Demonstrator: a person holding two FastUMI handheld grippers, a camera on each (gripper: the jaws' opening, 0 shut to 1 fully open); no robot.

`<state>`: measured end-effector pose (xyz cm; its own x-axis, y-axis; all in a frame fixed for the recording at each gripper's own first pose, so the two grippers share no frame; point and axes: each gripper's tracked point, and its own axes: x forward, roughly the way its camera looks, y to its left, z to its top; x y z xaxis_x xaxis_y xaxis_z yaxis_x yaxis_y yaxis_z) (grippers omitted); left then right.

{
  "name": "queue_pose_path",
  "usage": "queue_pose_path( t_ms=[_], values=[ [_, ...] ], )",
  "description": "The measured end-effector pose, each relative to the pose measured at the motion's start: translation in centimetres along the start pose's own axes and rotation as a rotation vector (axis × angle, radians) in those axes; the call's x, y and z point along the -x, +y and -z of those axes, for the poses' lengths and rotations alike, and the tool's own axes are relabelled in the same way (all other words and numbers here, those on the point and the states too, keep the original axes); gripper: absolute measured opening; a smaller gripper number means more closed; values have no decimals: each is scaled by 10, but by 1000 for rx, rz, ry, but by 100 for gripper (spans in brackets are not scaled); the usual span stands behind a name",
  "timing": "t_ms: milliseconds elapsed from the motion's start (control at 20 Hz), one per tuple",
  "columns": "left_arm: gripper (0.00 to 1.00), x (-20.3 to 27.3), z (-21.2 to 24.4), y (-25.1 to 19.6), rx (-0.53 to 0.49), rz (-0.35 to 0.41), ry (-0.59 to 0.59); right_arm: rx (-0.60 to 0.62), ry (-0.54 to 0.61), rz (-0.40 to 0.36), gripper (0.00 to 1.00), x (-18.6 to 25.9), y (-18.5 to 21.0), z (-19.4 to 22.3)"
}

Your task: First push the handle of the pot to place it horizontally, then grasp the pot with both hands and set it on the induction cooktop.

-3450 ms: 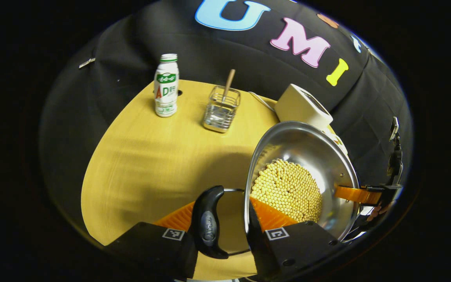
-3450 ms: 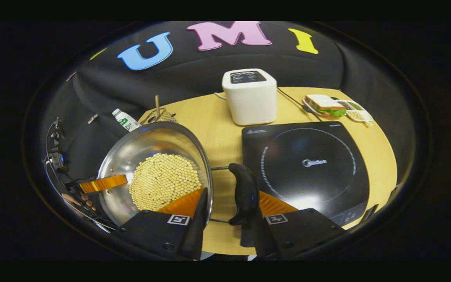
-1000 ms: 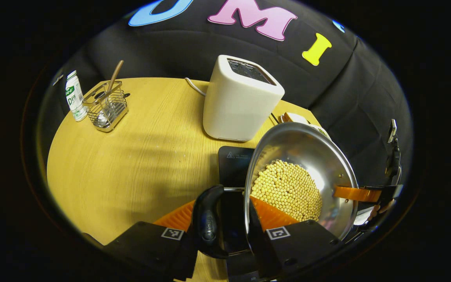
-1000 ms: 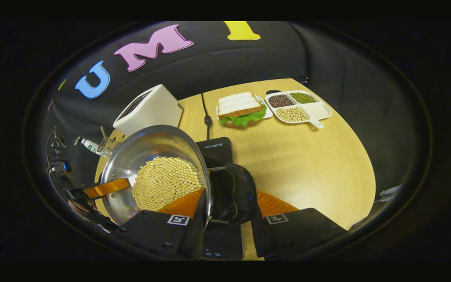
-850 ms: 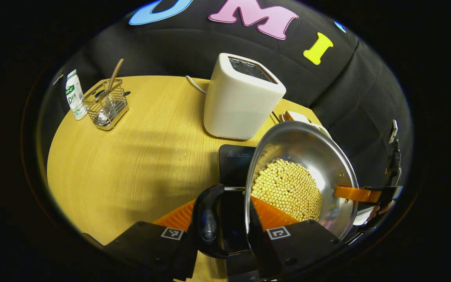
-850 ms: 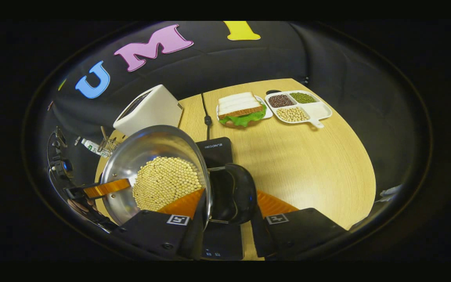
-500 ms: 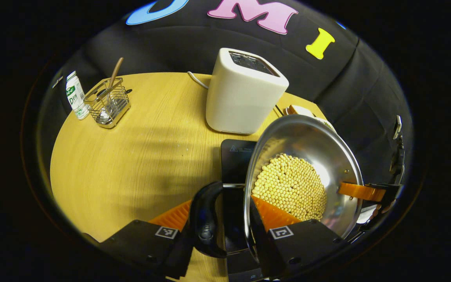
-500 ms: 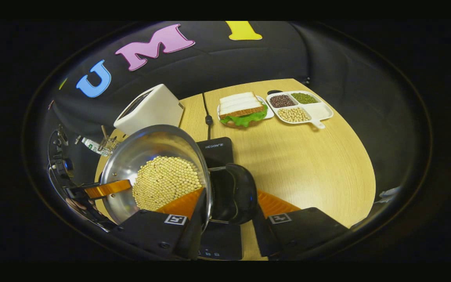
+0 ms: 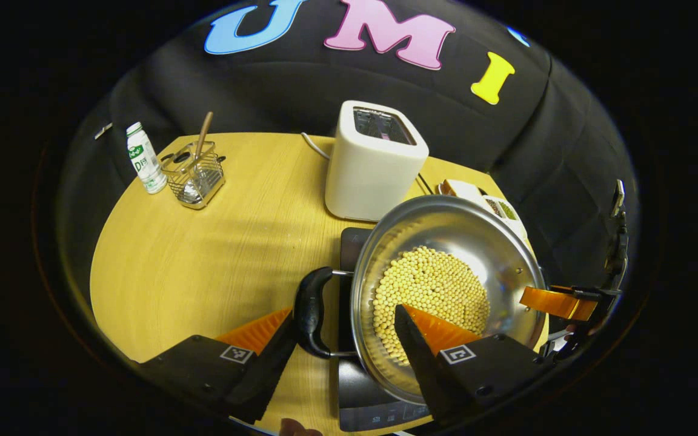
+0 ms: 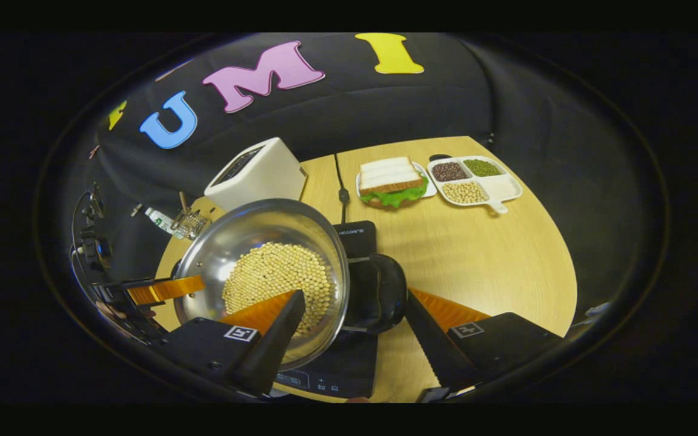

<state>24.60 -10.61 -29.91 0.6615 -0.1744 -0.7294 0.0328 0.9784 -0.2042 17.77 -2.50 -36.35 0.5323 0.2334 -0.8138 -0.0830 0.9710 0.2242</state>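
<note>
Since half a second ago both pairs of fingers have spread off the pot's handles and we have drawn back a little; the pot (image 9: pixel 446 284) sits level on the induction cooktop (image 9: pixel 349 387), where it earlier hung tilted in our grip. Left gripper view, left to right: bottle (image 9: pixel 143 158) and wire caddy (image 9: pixel 194 178) at ten o'clock, well apart from the work; toaster (image 9: pixel 376 160) at twelve, just behind the cooktop; left gripper (image 9: pixel 343 348) at six, wide open and holding nothing, its fingers flanking the black handle (image 9: pixel 309 312) and the near rim without pressing, as suits a release. The soybeans (image 9: pixel 434 290) lie evenly, so we judge the pot settled. Right gripper view: right gripper (image 10: pixel 349 330) at six, likewise wide and empty, angled down over the other handle (image 10: pixel 376 293); sandwich plate (image 10: pixel 394 181) and divided dish (image 10: pixel 476 178) at one o'clock, clear of it. We judge the placement done, with only withdrawal left.
</note>
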Motion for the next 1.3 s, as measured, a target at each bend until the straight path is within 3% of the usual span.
queue_pose_path(
  t_ms=[300,600,800,1000,1300],
  values=[
    [95,72,-26,-8,-101,7,-149,12,-191,64,99,66,-4,-30],
    [95,177,-71,-13,-148,7,-407,111,-511,133,99,176,28,-85],
    [95,256,-91,-8,-262,-75,-606,108,-727,107,99,256,67,-116],
    [95,326,-78,-12,-277,-111,-764,92,-847,106,98,304,87,-106],
    [95,386,-24,-7,-266,-128,-846,168,-975,163,98,358,94,-65]
  ],
)
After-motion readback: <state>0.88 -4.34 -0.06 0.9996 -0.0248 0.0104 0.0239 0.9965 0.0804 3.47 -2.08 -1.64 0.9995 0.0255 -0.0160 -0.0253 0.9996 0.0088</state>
